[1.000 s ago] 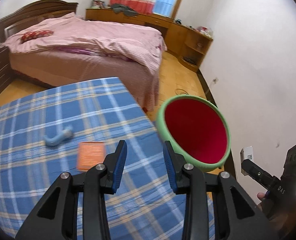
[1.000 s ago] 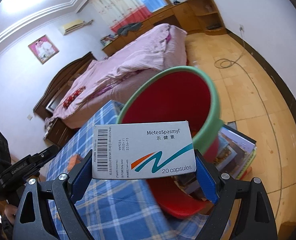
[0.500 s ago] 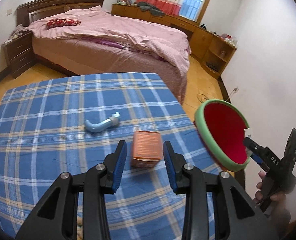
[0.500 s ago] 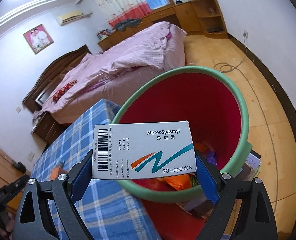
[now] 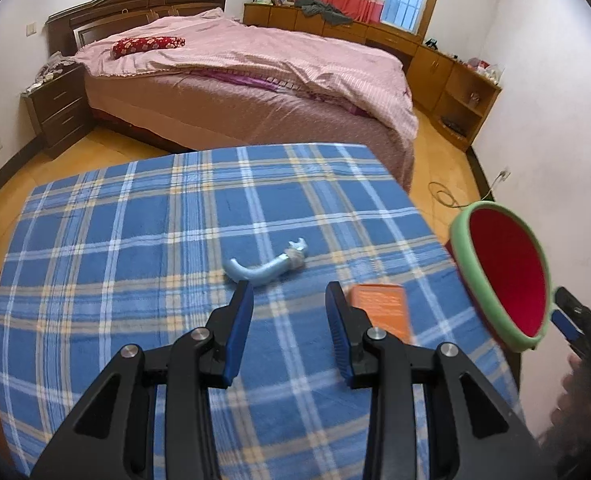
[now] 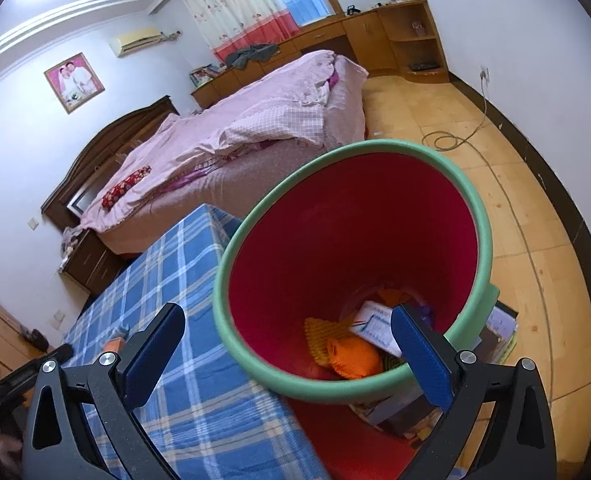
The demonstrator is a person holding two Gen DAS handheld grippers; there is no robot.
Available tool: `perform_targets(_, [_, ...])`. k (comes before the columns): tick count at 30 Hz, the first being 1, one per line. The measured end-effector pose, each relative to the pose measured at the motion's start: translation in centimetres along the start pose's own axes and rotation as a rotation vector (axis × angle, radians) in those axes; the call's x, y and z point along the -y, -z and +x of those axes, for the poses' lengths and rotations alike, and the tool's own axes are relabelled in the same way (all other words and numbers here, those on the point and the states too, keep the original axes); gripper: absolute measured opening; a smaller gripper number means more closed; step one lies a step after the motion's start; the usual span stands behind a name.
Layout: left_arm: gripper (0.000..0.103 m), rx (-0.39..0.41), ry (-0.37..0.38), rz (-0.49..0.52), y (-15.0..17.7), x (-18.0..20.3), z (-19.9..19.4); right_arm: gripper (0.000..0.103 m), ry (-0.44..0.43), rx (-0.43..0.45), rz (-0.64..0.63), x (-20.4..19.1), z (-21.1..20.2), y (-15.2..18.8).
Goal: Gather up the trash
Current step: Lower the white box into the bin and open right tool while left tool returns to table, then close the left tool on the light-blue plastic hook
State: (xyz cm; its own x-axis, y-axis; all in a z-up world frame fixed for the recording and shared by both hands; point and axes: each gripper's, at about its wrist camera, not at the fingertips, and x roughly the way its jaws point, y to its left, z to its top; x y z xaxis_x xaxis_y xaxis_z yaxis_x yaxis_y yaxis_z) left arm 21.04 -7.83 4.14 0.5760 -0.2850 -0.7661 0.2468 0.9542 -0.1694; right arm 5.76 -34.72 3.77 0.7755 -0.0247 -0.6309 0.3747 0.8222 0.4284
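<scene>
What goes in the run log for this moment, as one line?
right tongs: opening, empty, over green-rimmed red plastic bin | white medicine box: in bin | left tongs: empty, above blue plaid tablecloth | orange box, pale blue curved tube: on cloth

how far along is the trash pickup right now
Partly done. The white medicine box lies in the red bin with orange scraps. The right gripper, above the bin, has jaws opening with nothing between them. The left gripper is open and empty over the plaid tablecloth. Still left on the tablecloth: the orange box and the pale blue curved piece.
</scene>
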Motion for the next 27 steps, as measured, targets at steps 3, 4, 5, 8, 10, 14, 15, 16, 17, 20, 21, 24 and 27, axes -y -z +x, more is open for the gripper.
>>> perform_targets(3, [0.037,-0.036,-0.018,0.01,-0.3,-0.6,2.1,0.102,-0.016,-0.015,0.04,-0.3,-0.2,0.4])
perform_targets(4, [0.037,-0.043,-0.022,0.013,-0.3,-0.7,2.6,0.102,-0.022,-0.02,0.05,-0.5,-0.2,0.6])
perform_targets(5, [0.037,-0.048,-0.036,0.022,-0.3,-0.8,3.3,0.102,-0.028,-0.025,0.053,-0.7,-0.1,0.8])
perform_targets(8, [0.039,-0.063,-0.061,0.05,-0.3,-0.8,4.7,0.102,-0.035,-0.043,0.044,-1.7,0.1,1.1])
perform_targets(10, [0.041,-0.08,-0.056,0.05,-0.2,-1.0,5.7,0.102,-0.046,-0.053,0.034,-2.5,0.4,1.3])
perform_targets(14, [0.042,-0.082,-0.071,0.06,-0.6,-1.3,7.1,0.102,-0.068,-0.076,-0.005,-4.6,1.2,2.0])
perform_targets(15, [0.042,-0.076,-0.073,0.067,-0.6,-1.3,7.2,0.102,-0.074,-0.081,-0.018,-5.1,1.5,2.2])
perform_targets(16, [0.042,-0.07,-0.072,0.073,-0.7,-1.2,7.3,0.102,-0.078,-0.086,-0.031,-5.6,1.8,2.3])
perform_targets(17, [0.042,-0.054,-0.07,0.085,-0.8,-1.1,7.4,0.102,-0.081,-0.091,-0.045,-6.1,2.1,2.5])
perform_targets(20, [0.046,-0.028,-0.069,0.126,-1.0,-0.5,7.6,0.102,-0.089,-0.109,-0.072,-7.2,3.0,2.9])
perform_targets(21, [0.048,-0.023,-0.07,0.139,-1.1,-0.3,7.7,0.102,-0.092,-0.114,-0.077,-7.3,3.2,3.0])
perform_targets(24, [0.048,-0.021,-0.07,0.161,-1.7,0.0,8.4,0.102,-0.099,-0.13,-0.088,-7.6,3.7,3.3])
perform_targets(27, [0.048,-0.022,-0.049,0.152,-2.4,-0.2,8.9,0.102,-0.103,-0.143,-0.09,-7.6,4.2,3.6])
